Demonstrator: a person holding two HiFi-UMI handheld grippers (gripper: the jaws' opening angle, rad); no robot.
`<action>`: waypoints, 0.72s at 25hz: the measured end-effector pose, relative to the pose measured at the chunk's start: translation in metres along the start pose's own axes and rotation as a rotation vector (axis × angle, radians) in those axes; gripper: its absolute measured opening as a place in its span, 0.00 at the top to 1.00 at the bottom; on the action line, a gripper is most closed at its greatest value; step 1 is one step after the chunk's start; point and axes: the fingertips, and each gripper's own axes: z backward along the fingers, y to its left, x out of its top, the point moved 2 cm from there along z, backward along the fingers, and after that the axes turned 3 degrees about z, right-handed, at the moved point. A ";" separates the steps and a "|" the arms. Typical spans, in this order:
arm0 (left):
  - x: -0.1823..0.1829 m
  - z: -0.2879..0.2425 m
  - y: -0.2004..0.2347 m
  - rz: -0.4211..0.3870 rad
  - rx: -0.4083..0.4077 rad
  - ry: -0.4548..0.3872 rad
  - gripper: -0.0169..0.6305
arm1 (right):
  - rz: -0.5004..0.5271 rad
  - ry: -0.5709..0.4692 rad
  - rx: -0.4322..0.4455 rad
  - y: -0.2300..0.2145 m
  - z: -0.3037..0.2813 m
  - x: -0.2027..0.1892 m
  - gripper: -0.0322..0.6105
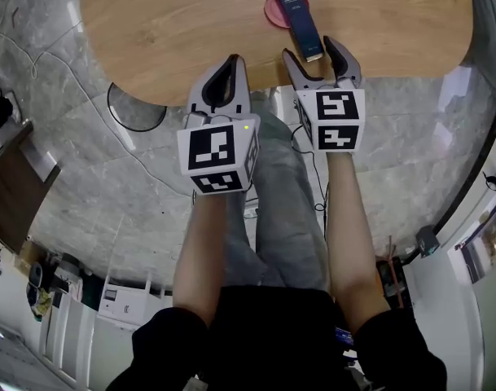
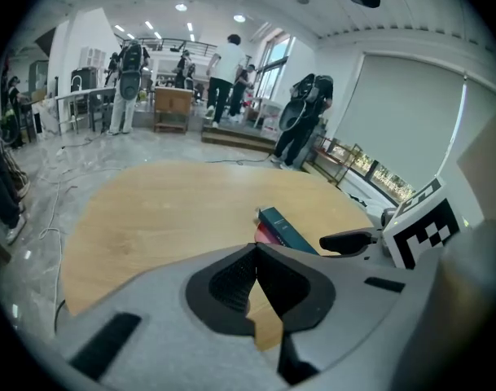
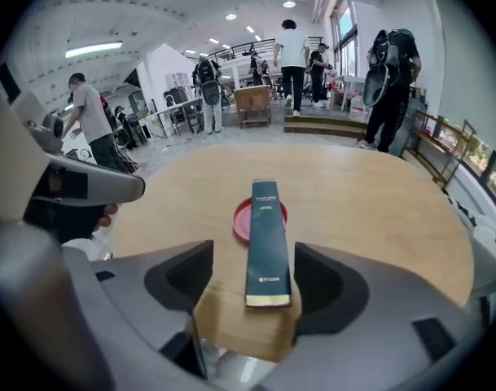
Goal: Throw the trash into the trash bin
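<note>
A long dark blue box (image 1: 299, 10) lies on the wooden table (image 1: 166, 23), its far part resting on a flat red disc (image 1: 274, 10). My right gripper (image 1: 313, 51) is open at the table's near edge, one jaw on each side of the box's near end (image 3: 268, 243), not touching it. The disc (image 3: 241, 218) shows behind the box. My left gripper (image 1: 223, 76) is shut and empty at the table edge, left of the right one. In the left gripper view the box (image 2: 287, 228) lies ahead to the right. No trash bin is in view.
A black cable loop (image 1: 138, 108) lies on the marble floor under the table's near left edge. Dark wooden furniture (image 1: 11, 186) stands at the left. Several people (image 3: 295, 55) stand far beyond the table, near steps and desks.
</note>
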 end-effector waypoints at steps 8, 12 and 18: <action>0.002 -0.020 -0.010 0.011 0.007 0.019 0.97 | 0.045 0.076 0.029 -0.016 -0.027 -0.003 0.53; 0.001 -0.019 -0.002 0.029 0.023 0.011 0.97 | 0.046 0.100 -0.004 -0.022 -0.030 -0.008 0.56; 0.000 -0.004 0.020 0.065 0.058 -0.007 0.97 | 0.054 0.088 -0.040 -0.016 -0.023 -0.003 0.65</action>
